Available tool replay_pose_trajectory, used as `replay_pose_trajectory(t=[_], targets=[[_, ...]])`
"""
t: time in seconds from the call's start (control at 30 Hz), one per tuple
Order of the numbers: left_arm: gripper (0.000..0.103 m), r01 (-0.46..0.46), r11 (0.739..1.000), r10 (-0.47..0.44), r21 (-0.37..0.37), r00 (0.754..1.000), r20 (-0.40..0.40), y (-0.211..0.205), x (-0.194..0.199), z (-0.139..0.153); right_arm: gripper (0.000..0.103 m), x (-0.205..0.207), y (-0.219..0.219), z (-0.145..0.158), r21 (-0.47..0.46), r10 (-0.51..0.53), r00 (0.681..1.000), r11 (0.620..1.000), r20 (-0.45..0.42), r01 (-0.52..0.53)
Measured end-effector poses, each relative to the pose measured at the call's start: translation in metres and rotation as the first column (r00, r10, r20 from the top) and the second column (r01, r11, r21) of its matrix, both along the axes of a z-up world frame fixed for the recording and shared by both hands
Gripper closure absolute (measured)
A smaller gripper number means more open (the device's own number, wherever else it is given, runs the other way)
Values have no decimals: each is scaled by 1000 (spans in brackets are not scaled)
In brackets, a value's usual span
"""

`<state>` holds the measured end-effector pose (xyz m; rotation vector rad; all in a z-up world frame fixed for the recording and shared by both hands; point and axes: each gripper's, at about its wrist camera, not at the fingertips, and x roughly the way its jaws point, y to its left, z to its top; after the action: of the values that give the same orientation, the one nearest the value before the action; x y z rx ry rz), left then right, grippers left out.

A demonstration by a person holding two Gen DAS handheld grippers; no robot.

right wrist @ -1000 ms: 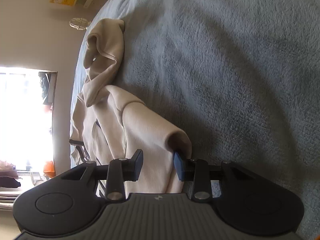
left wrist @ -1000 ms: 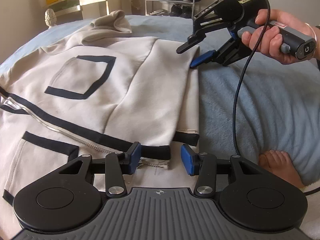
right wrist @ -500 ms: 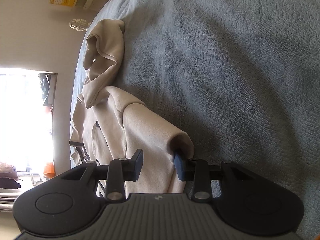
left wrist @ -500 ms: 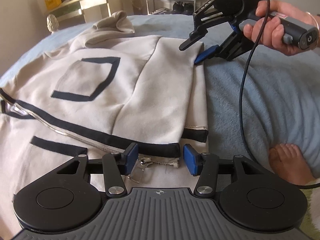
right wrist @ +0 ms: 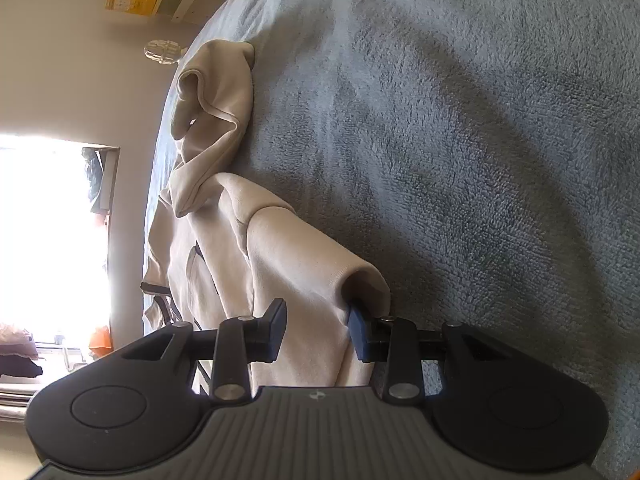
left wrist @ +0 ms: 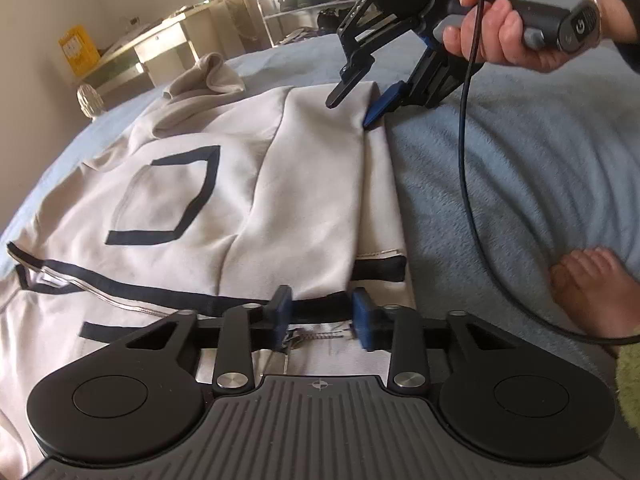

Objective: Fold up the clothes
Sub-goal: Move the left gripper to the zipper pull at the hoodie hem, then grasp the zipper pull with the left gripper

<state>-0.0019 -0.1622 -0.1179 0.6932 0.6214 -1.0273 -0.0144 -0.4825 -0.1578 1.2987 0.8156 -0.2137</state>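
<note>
A beige zip hoodie (left wrist: 192,184) with black trim lies flat on a blue-grey blanket (left wrist: 520,168); one side is folded over toward the middle. My left gripper (left wrist: 322,316) is open, its jaws astride the black hem band (left wrist: 316,303) at the folded panel's near corner. My right gripper (left wrist: 354,108) is open at the far shoulder corner, the fabric edge between its jaws. In the right wrist view the same gripper (right wrist: 316,330) straddles the rolled fold edge (right wrist: 320,264), with the hood (right wrist: 212,100) beyond.
A bare foot (left wrist: 588,292) rests on the blanket at the right, and the right gripper's cable (left wrist: 476,208) loops past it. A desk (left wrist: 160,48) and a shoe rack (left wrist: 304,4) stand beyond the bed. A bright window (right wrist: 52,240) is at left.
The left wrist view has tipped and closed in on the hem band; the zipper pull now lies under its jaws. The right gripper sits slightly lower over the fold's shoulder corner. Both stay open.
</note>
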Motion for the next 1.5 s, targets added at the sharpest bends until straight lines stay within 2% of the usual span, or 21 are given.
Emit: replay_pose_trajectory(t=[0.1,0.3,0.37,0.43,0.53,0.67,0.87,1.17,1.3,1.4,1.5], targets=[[84,-1,1000,0,-9,1000,-15,0,0,2,71,-3,0,2,-22,-13,1000,1000,7,13],[89,-43,998,39,-52,996,-80,3,8,8,77,-8,1,3,-43,-41,999,998,32,43],[91,-54,996,48,-64,994,-102,3,11,9,84,-9,1,2,-46,-49,998,998,42,51],[92,-59,996,50,-73,992,-120,3,12,10,95,-10,1,2,-48,-56,997,997,51,59],[92,-56,995,42,-86,986,-161,3,15,13,100,-11,0,12,-99,-43,995,994,91,52],[92,-46,993,21,-110,976,-216,2,17,17,101,-10,-7,23,-169,-28,993,985,111,46],[92,-2,993,-27,-119,970,-240,-10,16,12,101,-4,-17,28,-239,-2,995,971,96,24],[92,17,993,-49,-116,959,-280,-19,17,2,101,-1,-23,8,-246,4,998,969,60,11],[92,6,992,-45,-126,950,-308,-19,21,-2,101,-1,-32,-1,-187,5,999,982,45,4],[91,-1,991,-43,-133,945,-324,-18,23,-3,97,-9,-35,5,-167,1,999,986,34,5],[91,-7,990,-43,-144,941,-337,-18,26,-5,90,-22,-32,18,-217,9,1000,976,1,-8]])
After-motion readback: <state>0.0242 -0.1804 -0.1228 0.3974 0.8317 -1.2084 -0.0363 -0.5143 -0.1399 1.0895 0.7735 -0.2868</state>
